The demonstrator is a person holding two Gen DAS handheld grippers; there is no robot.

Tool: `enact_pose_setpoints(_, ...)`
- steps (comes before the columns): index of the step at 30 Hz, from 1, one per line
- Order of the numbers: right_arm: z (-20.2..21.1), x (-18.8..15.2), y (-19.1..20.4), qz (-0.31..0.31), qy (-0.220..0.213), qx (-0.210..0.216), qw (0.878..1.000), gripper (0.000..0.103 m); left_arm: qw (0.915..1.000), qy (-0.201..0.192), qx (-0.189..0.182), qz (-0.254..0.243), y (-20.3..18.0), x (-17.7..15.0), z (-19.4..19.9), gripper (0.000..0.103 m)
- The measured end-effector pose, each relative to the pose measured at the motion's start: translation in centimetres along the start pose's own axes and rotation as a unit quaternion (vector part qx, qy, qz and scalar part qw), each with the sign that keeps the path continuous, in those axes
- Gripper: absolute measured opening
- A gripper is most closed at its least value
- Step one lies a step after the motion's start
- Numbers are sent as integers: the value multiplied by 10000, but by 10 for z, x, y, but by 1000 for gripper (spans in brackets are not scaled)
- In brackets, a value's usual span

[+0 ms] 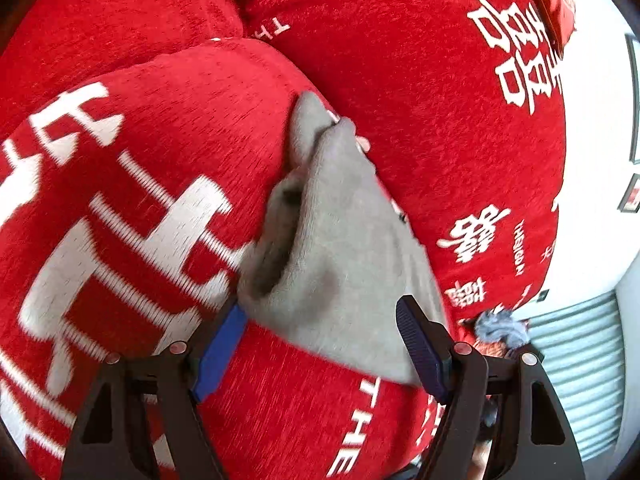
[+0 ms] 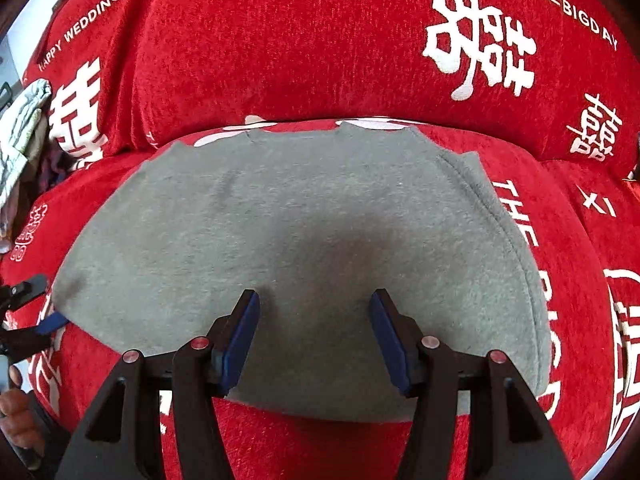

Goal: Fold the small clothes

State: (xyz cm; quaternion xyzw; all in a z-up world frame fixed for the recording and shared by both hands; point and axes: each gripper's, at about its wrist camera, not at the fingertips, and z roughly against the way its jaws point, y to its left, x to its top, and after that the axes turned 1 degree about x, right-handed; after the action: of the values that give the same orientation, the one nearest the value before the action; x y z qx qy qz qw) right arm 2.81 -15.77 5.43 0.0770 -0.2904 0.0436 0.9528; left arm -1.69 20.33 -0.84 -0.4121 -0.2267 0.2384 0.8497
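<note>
A small grey garment point(image 2: 304, 216) lies spread flat on the seat of a sofa under a red cover with white lettering point(image 2: 320, 40). My right gripper point(image 2: 314, 296) hovers open over the garment's near edge, its blue pads point(image 2: 240, 336) clear of the cloth. The left gripper point(image 2: 40, 308) sits at the garment's left corner. In the left wrist view, the grey garment point(image 1: 344, 248) runs away from me with an open hem or sleeve end facing left. My left gripper point(image 1: 320, 308) is open, straddling the near corner, and the pads do not pinch it.
A pile of other clothes point(image 2: 20, 140) lies at the sofa's left end. A bundle of cloth point(image 1: 500, 328) sits past the seat edge, beside a grey slatted surface point(image 1: 580, 360) and a white wall. A person's hand point(image 2: 16, 420) shows at the lower left.
</note>
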Motion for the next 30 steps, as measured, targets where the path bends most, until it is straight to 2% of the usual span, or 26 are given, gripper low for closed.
enact_pose_setpoints(4,3,1,8,100,25,-30,9999,62,9990,-81,-396,204,-3,10,-13,75)
enact_pose_setpoints(5,5,3,11,168,23,-51,9998,62,9988,-89,-419,228,-3,12,-15,67)
enact_pose_setpoints(6,6,4,13,216,26,-62,9997,62,9988,-103,-409,258,-4,15,-18,52)
enact_pose_setpoints(9,9,18,24,429,13,-101,9990,62,9986,-132,-424,292,1,20,-21,30)
enact_pose_setpoints(11,8,35,32,527,27,-62,9986,62,9979,-209,-524,327,7,21,-20,30)
enact_pose_setpoints(14,-4,68,52,622,161,132,9978,62,9982,-278,-478,246,10,20,-20,19)
enact_pose_setpoints(17,-30,100,78,631,472,426,9960,64,9985,-322,-431,106,14,19,-19,19)
enact_pose_setpoints(20,-67,128,121,961,802,375,9914,64,9985,-363,-403,-20,18,17,-20,19)
enact_pose_setpoints(23,-100,141,160,1114,1100,441,9867,64,9981,-395,-454,-116,17,16,-20,19)
enact_pose_setpoints(29,-165,152,220,963,1712,436,9796,64,9971,-480,-517,-270,20,13,-16,19)
enact_pose_setpoints(30,-171,152,228,997,1741,334,9791,70,9971,-486,-521,-284,20,13,-16,19)
